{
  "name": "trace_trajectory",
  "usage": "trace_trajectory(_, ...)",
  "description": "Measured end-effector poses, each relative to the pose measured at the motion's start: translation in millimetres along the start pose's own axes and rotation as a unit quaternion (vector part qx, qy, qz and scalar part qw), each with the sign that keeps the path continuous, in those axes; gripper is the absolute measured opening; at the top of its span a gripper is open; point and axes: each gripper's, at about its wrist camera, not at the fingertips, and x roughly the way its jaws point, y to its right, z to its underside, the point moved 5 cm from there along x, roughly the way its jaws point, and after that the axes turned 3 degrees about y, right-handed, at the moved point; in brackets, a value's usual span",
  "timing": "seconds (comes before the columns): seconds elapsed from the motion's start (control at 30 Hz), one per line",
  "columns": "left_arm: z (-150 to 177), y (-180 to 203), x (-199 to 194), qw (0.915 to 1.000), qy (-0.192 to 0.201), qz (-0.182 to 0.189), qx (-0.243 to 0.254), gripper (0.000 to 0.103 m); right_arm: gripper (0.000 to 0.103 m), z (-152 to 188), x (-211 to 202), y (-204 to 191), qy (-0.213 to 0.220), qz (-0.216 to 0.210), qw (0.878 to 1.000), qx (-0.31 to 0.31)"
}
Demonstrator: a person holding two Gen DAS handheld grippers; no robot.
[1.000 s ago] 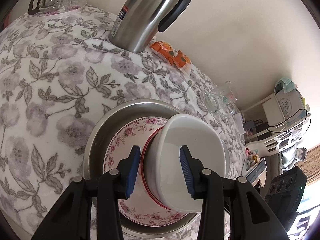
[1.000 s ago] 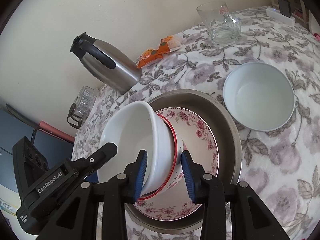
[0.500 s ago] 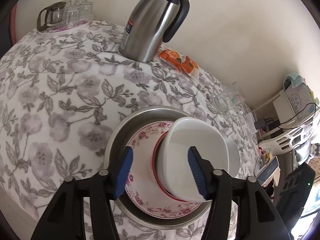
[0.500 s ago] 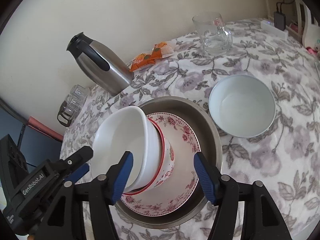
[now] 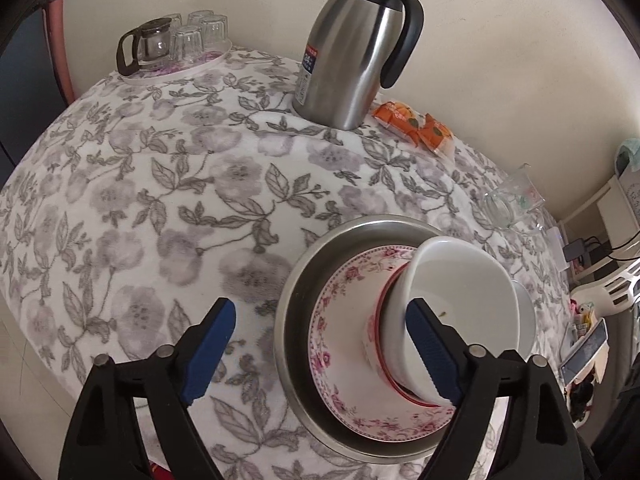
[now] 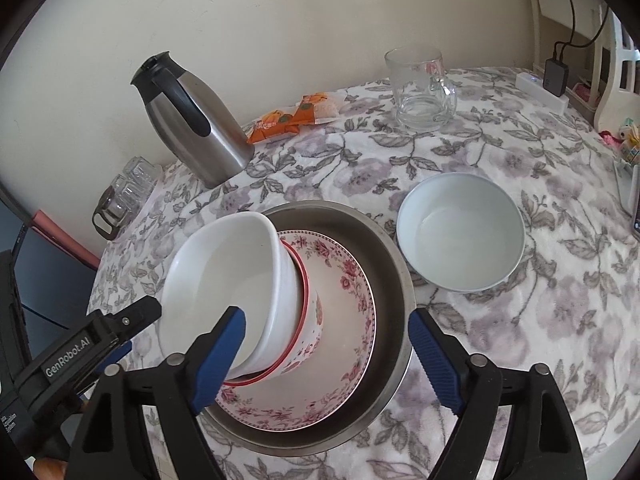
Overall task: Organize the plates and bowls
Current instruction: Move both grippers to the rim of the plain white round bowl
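A steel basin (image 6: 394, 272) (image 5: 300, 292) holds a floral plate (image 6: 352, 292) (image 5: 340, 320). A red-rimmed floral bowl (image 6: 308, 332) (image 5: 372, 332) sits on the plate, and a white bowl (image 6: 224, 276) (image 5: 460, 288) rests tilted inside it. A second white bowl (image 6: 460, 232) stands on the cloth right of the basin. My left gripper (image 5: 320, 352) is open above the basin's left rim; it also shows in the right wrist view (image 6: 116, 340). My right gripper (image 6: 328, 356) is open over the stacked bowls, touching nothing.
A steel thermos (image 5: 356, 48) (image 6: 192, 120), orange snack packets (image 5: 416, 124) (image 6: 292, 116), a glass mug (image 6: 420, 88) (image 5: 512, 204) and a tray of glasses (image 5: 176, 44) (image 6: 124, 196) stand along the far side of the floral tablecloth (image 5: 140, 200). A white chair (image 6: 616, 56) stands beyond the right edge.
Both grippers opened, let go of the stacked bowls and drew back. The left gripper moved left. The white bowl stays tilted in the red-rimmed bowl.
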Motion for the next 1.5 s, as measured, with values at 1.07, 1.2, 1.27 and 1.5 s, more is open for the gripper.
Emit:
trace_trajectory(1.07,-2,36,-43,0.9934,0.108,-0.031,0.020,0.099,0.103,-25,-46,59,0.068,0.022,0.997,0.021)
trace_trajectory(1.2,-3,62,-56,0.9872,0.150,-0.020,0.049,0.099,0.103,-34,-56,91,0.078,0.035,0.995,0.053)
trace_trajectory(1.27,-3,77,-61,0.9848,0.162,-0.006,0.063,0.099,0.103,-37,-61,109,0.082,0.035,0.993,0.073)
trace_trajectory(1.5,2,132,-64,0.9782,0.174,0.044,0.105,0.099,0.103,-45,-76,168,0.101,0.059,0.985,0.127)
